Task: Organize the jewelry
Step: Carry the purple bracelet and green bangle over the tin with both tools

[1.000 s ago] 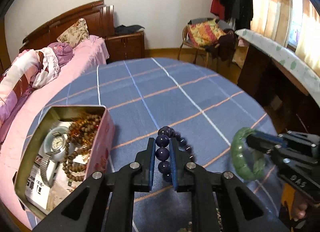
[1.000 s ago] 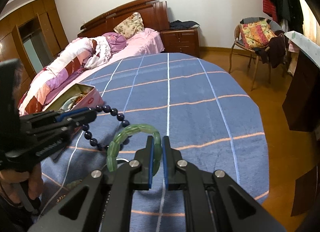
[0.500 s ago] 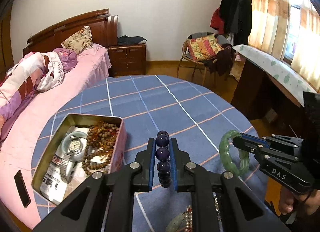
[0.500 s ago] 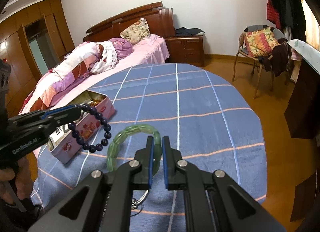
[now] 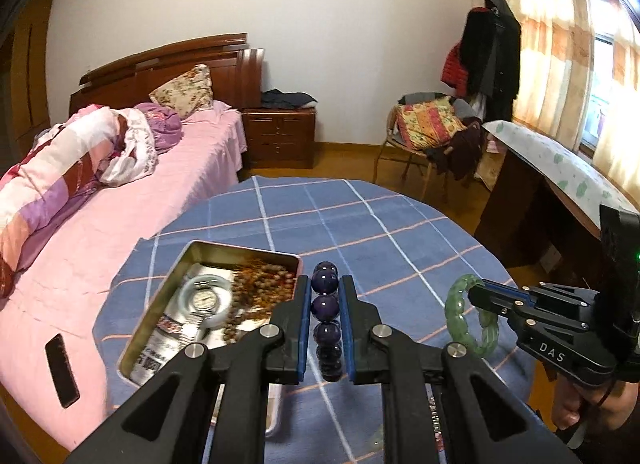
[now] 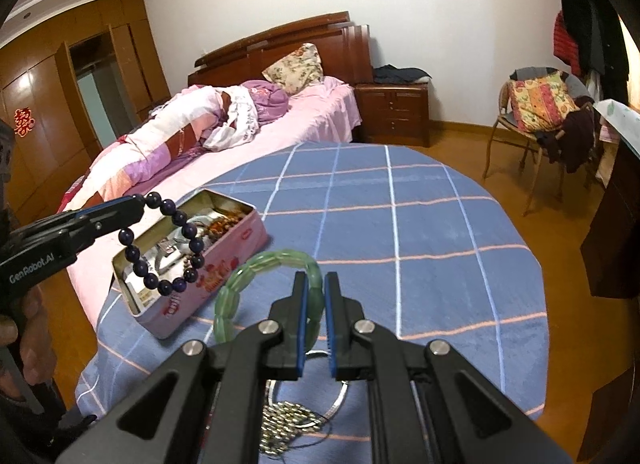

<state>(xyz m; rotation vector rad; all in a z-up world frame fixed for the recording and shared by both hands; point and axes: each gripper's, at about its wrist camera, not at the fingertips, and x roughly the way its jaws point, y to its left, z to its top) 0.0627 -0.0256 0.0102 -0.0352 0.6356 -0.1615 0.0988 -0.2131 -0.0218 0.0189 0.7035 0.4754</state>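
Left gripper [image 5: 325, 318] clamps dark purple bead bracelet [image 5: 326, 320], right gripper [image 6: 315, 318] clamps green jade bangle [image 6: 264, 284]; both airborne. Next: drop into open pink metal tin [image 6: 224, 264], 10 o'clock on tabletop [image 6: 400, 223].

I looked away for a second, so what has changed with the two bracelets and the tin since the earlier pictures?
Both grippers rose off the blue checked cloth: the left gripper carried the dark purple bead bracelet toward the open pink metal tin, and the right gripper lifted the green jade bangle. Nothing was released. The tin's contents look unchanged.
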